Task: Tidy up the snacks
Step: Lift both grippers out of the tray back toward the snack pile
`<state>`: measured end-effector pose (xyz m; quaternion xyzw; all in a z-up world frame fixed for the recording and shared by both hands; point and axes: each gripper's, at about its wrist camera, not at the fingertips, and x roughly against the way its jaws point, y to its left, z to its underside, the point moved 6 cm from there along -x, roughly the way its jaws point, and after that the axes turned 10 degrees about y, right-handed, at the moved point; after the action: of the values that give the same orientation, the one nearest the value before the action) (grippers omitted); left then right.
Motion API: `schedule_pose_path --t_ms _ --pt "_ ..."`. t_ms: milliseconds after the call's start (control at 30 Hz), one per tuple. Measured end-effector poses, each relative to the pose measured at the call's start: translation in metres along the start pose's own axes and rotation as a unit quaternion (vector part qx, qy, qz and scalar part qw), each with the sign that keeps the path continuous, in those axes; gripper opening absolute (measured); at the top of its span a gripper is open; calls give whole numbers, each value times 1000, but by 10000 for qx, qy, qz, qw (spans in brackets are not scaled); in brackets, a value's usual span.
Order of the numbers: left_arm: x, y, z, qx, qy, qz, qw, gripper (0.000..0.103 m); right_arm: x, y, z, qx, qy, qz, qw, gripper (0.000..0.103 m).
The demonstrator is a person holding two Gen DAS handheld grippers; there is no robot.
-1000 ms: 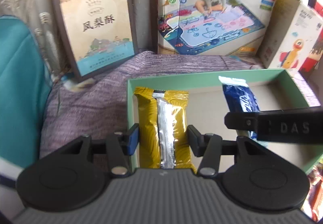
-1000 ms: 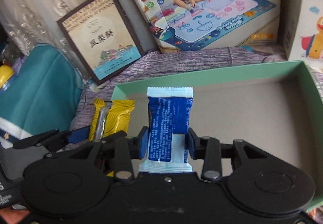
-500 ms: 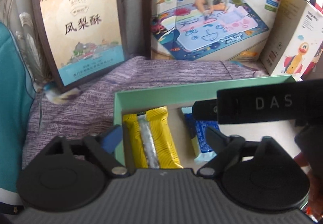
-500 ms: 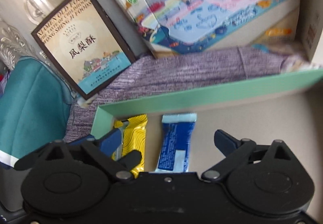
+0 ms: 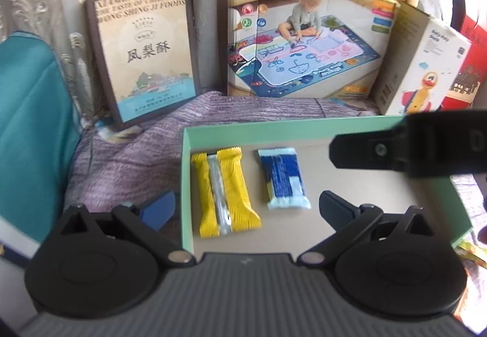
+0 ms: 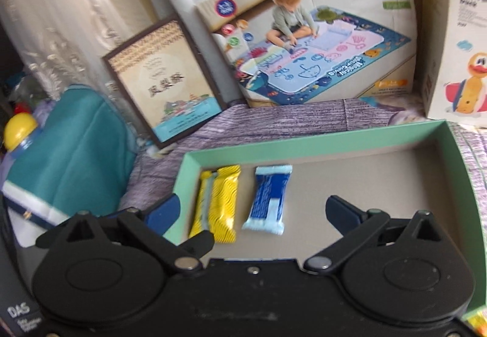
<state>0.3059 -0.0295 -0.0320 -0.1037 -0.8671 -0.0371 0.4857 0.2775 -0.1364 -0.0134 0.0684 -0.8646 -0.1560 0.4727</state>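
Yellow foil snack bar (image 5: 225, 192): long axis front-to-back in green cardboard tray (image 5: 274, 131).
Blue snack packet (image 5: 284, 180): parallel, beside it.
Left gripper (image 5: 243, 209): angled down, jaws wide, empty.
Right gripper (image 6: 252, 210): likewise.

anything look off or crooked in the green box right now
Nothing much. The yellow packet and the blue packet lie flat, side by side and apart, at the left end of the green box. Both lean slightly off square to the box wall. No spill or tear shows.

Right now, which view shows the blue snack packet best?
The left wrist view: the blue snack packet lies sharp and unobstructed in the green box. The right wrist view shows it whole but blurrier, beside the yellow snack packet.
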Motion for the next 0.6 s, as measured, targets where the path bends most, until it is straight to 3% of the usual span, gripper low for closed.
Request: schedule_pose_path --t_ms 367,600 --pt "74 -11 70 188 -62 218 9996 103 80 7 82 84 -129 -17 9999 103" --pt "91 -11 127 115 141 163 9997 103 106 -8 143 122 -70 30 9999 103"
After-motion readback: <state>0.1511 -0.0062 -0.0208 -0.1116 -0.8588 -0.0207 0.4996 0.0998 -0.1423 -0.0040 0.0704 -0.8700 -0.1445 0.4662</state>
